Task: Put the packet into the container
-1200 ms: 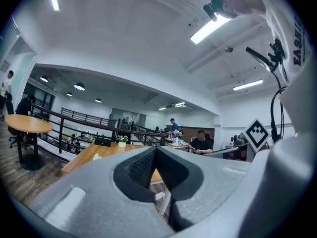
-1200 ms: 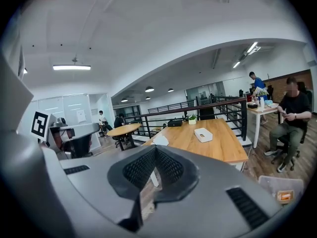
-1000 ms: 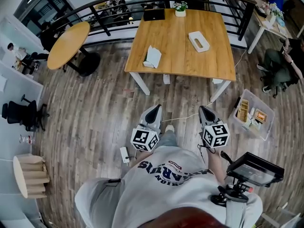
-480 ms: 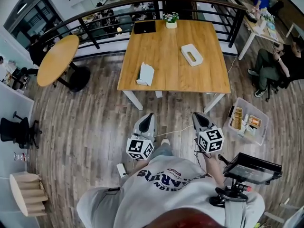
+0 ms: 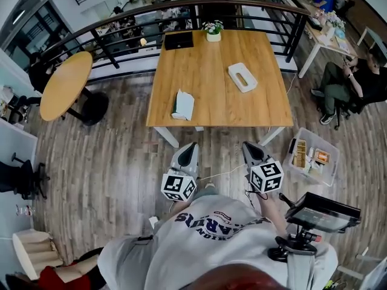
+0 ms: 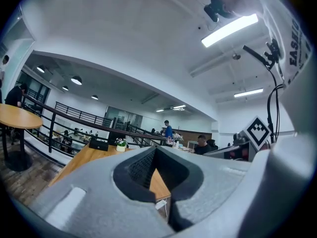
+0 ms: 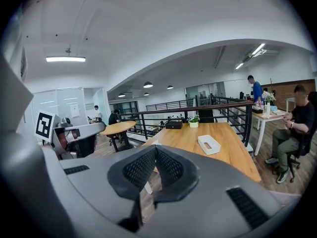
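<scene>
— Left gripper (image 6: 154, 150) first: closed or not?

— Closed. Its own view shows the jaws meeting tip to tip with nothing between them. The right gripper (image 7: 156, 148) is the same, with the ribbed pads together and empty. The person holds both in front of the chest, side by side, over the plank floor (image 5: 121, 162) and just short of the square wooden table (image 5: 217, 110).

— Where is the packet?

— The packet (image 5: 182, 104) lies on the table, a pale, crumpled one towards the near left corner, well clear of both grippers.

— And the container?

— The container (image 5: 242, 77) is a white rectangular box with a slot in its top. It sits on the same table, farther back and to the right, apart from the packet.

— Anything else up there?

— A potted plant (image 5: 212, 30) stands at the far edge. Beside it is a flat black thing (image 5: 179, 40), perhaps a laptop, though it is too small to tell.

— And around the table?

— A clear plastic bin (image 5: 331, 162) of small goods stands on the floor to the right. A round table (image 5: 63, 84) is off to the left, and a dark railing (image 5: 121, 14) runs behind.
</scene>
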